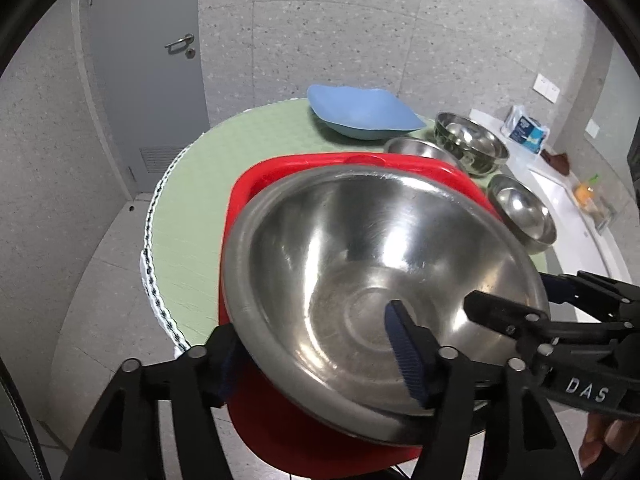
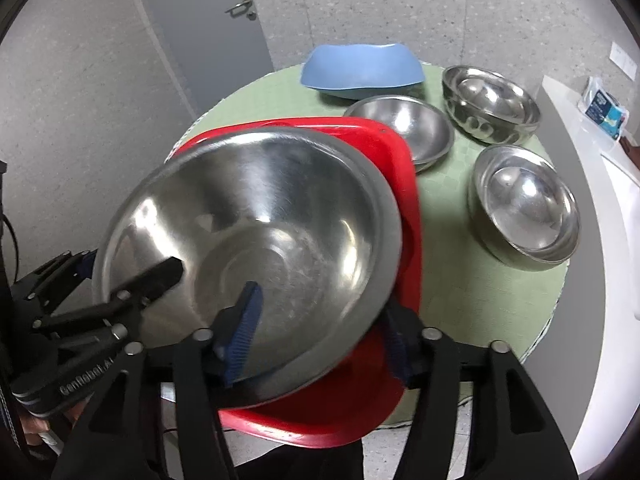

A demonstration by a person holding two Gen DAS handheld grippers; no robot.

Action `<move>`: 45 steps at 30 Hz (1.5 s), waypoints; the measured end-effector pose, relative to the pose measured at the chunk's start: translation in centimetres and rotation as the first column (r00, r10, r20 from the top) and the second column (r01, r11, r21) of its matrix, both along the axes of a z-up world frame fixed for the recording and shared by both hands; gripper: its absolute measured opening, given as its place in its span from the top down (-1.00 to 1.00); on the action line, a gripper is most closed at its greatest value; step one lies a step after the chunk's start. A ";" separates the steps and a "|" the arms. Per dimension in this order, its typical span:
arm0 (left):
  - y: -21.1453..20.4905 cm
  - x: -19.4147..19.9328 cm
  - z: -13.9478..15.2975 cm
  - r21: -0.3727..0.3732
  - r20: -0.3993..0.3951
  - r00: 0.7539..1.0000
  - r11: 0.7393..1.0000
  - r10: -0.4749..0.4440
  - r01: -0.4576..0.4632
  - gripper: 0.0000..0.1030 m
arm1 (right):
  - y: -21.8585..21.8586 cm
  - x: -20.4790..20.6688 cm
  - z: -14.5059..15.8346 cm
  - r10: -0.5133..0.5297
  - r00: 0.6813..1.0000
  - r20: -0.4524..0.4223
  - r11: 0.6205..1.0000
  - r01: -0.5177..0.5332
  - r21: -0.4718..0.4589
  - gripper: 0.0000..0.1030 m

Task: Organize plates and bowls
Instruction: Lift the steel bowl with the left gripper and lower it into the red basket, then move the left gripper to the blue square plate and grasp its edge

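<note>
A large steel bowl (image 1: 360, 272) (image 2: 256, 216) is held tilted above a red square tray (image 1: 296, 168) (image 2: 404, 184) at the near edge of the round green table (image 1: 208, 184) (image 2: 480, 280). My left gripper (image 1: 316, 356) (image 2: 132, 276) is shut on the bowl's rim, one finger inside and one outside. My right gripper (image 2: 320, 328) (image 1: 516, 300) is shut on the rim at another spot. Three smaller steel bowls (image 2: 404, 128) (image 2: 488, 100) (image 2: 528, 208) and a blue bowl (image 2: 360, 68) (image 1: 360, 112) stand behind.
A white counter (image 2: 592, 184) curves along the right with a blue-white packet (image 2: 604, 108) and an orange bottle (image 1: 586, 192). A grey door (image 1: 144, 80) is at the far left. The table's edge is close in front of me.
</note>
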State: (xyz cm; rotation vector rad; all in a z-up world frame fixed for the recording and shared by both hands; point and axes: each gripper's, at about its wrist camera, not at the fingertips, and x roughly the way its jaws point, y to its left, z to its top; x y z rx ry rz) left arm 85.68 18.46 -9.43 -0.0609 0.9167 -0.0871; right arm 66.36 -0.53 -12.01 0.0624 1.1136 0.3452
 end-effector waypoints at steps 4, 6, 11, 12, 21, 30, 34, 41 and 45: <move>0.8 -0.1 0.5 -0.069 -0.006 1.000 0.997 0.020 -0.020 -0.43 | -0.5 0.1 0.4 -0.009 1.000 -0.012 1.000 0.009 0.021 -0.24; 1.3 -0.3 1.0 -0.076 0.005 0.999 0.996 0.040 -0.040 -0.55 | -0.5 0.2 0.8 -0.010 1.000 -0.007 1.000 0.010 0.018 -0.27; 1.9 -0.7 2.8 -0.069 0.065 0.996 0.996 0.068 -0.063 -0.79 | -0.9 0.1 2.2 -0.016 1.000 0.015 1.000 0.016 0.009 -0.50; 2.0 -0.7 3.0 -0.070 0.074 0.995 0.995 0.073 -0.068 -0.80 | -1.2 0.2 2.6 -0.019 1.000 0.022 1.000 0.019 0.009 -0.51; 1.4 3.9 5.7 -0.103 0.098 0.992 0.992 0.082 -0.072 -0.82 | -4.6 5.0 4.7 -0.074 0.993 0.089 0.997 0.071 0.034 -0.53; -1.1 16.9 6.8 -0.099 0.012 0.996 0.991 0.090 -0.088 -0.86 | -8.6 17.5 6.2 -0.072 0.987 0.141 0.996 0.065 0.058 -0.56; -1.4 23.3 5.7 -0.060 -0.050 0.991 0.990 0.125 -0.128 -0.86 | -9.4 23.9 5.1 -0.045 0.993 0.106 0.998 0.040 0.053 -0.58; -0.2 31.8 0.0 -0.048 -0.230 0.954 0.976 0.194 -0.210 -0.79 | -8.2 32.8 -0.3 0.029 1.000 0.000 0.999 -0.029 0.034 -0.58; 0.2 34.6 -2.7 -0.054 -0.297 0.932 0.970 0.210 -0.236 -0.69 | -7.4 35.3 -3.0 0.057 0.997 -0.052 0.998 -0.055 0.021 -0.58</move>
